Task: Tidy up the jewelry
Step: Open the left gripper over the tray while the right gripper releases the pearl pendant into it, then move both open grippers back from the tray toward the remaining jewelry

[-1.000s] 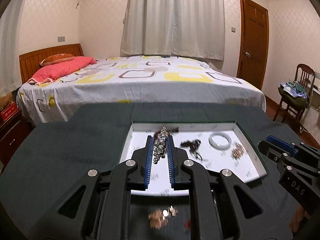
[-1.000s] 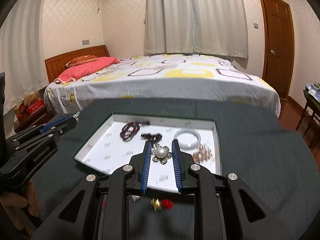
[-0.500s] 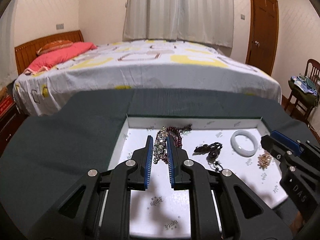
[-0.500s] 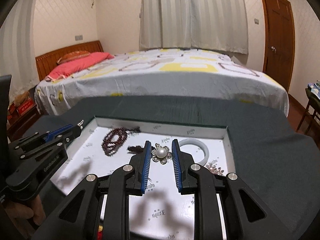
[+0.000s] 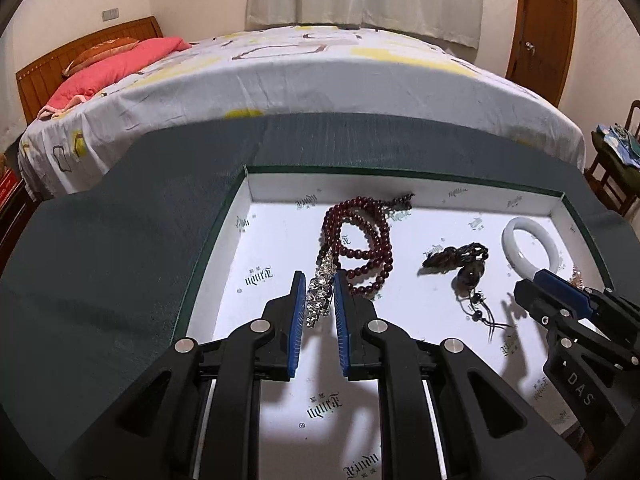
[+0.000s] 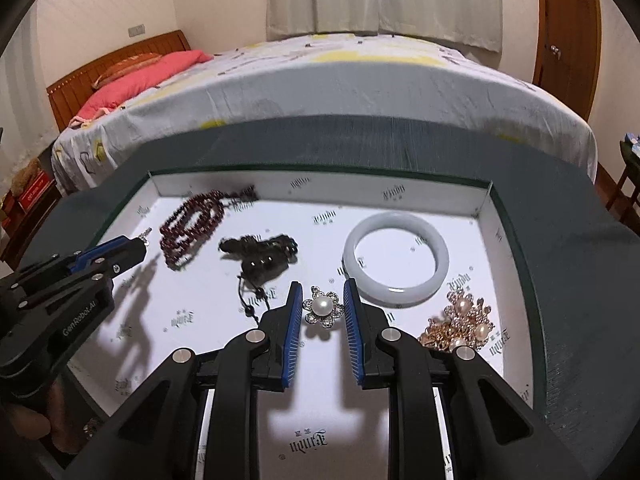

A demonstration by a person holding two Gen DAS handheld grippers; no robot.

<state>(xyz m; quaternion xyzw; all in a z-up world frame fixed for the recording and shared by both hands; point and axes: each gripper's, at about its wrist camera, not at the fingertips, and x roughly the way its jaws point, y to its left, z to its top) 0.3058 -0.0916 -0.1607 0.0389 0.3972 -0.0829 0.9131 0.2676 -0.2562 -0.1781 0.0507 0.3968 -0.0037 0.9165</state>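
My left gripper (image 5: 319,280) is shut on a silver crystal piece (image 5: 320,296) and holds it over the white tray (image 5: 280,192), just in front of a dark red bead necklace (image 5: 362,240). My right gripper (image 6: 320,292) is shut on a pearl flower brooch (image 6: 323,309) and holds it over the same tray (image 6: 320,186). In the tray lie a dark bead bracelet with a pendant (image 6: 260,254), a white jade bangle (image 6: 396,258) and a gold pearl piece (image 6: 460,322). The left gripper also shows in the right wrist view (image 6: 136,246), the right one in the left wrist view (image 5: 536,284).
The tray sits on a dark green table (image 5: 120,248). Behind it stands a bed (image 5: 320,68) with a pink pillow. A wooden door (image 6: 568,20) and a chair (image 5: 616,160) are at the right.
Both grippers have moved forward and down over the tray, still holding their pieces. The loose jewelry on the table near me has dropped out of view.
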